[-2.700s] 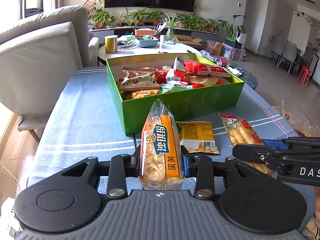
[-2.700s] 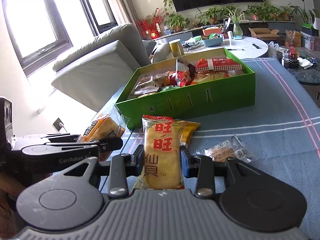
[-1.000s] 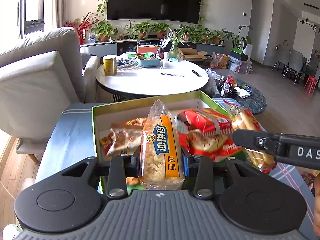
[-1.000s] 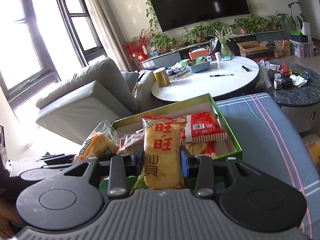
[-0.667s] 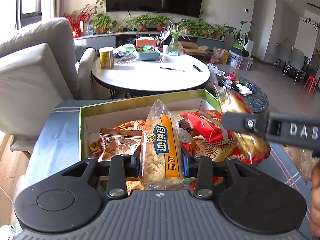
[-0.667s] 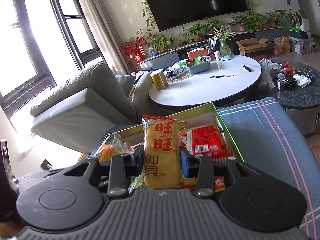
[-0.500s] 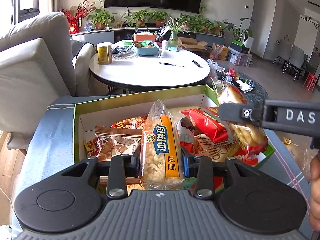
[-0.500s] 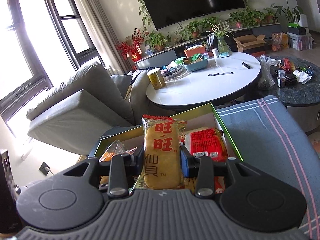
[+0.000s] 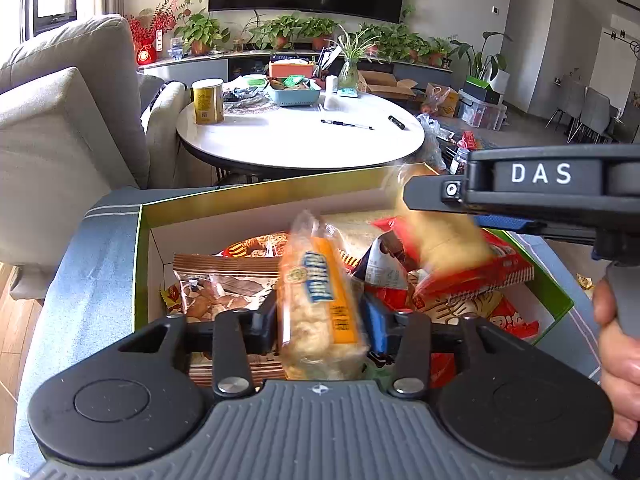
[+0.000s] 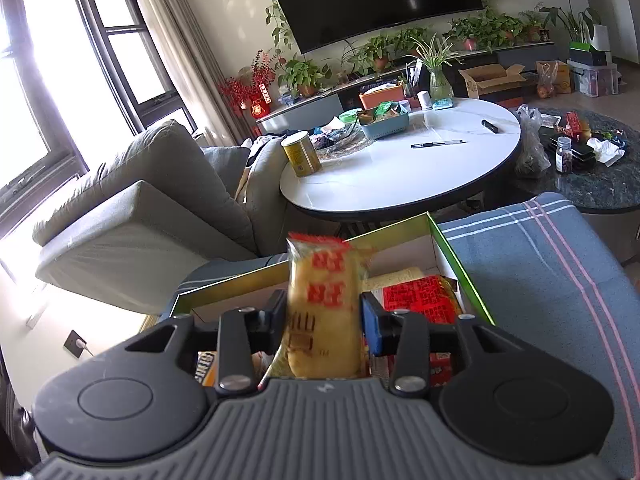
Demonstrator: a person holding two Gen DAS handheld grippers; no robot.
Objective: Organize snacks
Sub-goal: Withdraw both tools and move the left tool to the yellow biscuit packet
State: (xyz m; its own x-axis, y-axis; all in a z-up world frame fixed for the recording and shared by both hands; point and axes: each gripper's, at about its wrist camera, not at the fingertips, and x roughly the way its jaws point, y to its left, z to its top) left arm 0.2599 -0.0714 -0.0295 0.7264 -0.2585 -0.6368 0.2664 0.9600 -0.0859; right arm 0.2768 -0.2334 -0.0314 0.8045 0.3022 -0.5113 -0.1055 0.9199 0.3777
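The green snack box (image 9: 142, 248) stands on the blue striped cloth and holds several packets. My left gripper (image 9: 322, 320) has its jaws parted around the orange-and-clear pastry packet (image 9: 320, 300), which is blurred and tilting over the box. My right gripper (image 10: 324, 330) has its jaws parted around the yellow rice cracker packet (image 10: 324, 312), also blurred, above the box (image 10: 460, 264). In the left wrist view the right gripper (image 9: 424, 200) hangs over the box's right part with its blurred cracker packet (image 9: 444, 236) below it.
A brown packet (image 9: 216, 284) and red packets (image 9: 480, 276) lie in the box. A white round table (image 9: 300, 136) with a yellow can (image 9: 208, 100) stands behind it. A grey sofa (image 9: 60, 128) is at the left. A dark marble table (image 10: 592, 176) is at the right.
Both grippers moved from the cloth to above the box. In the last half second both jaws widened and both packets blurred and started to slip downward.
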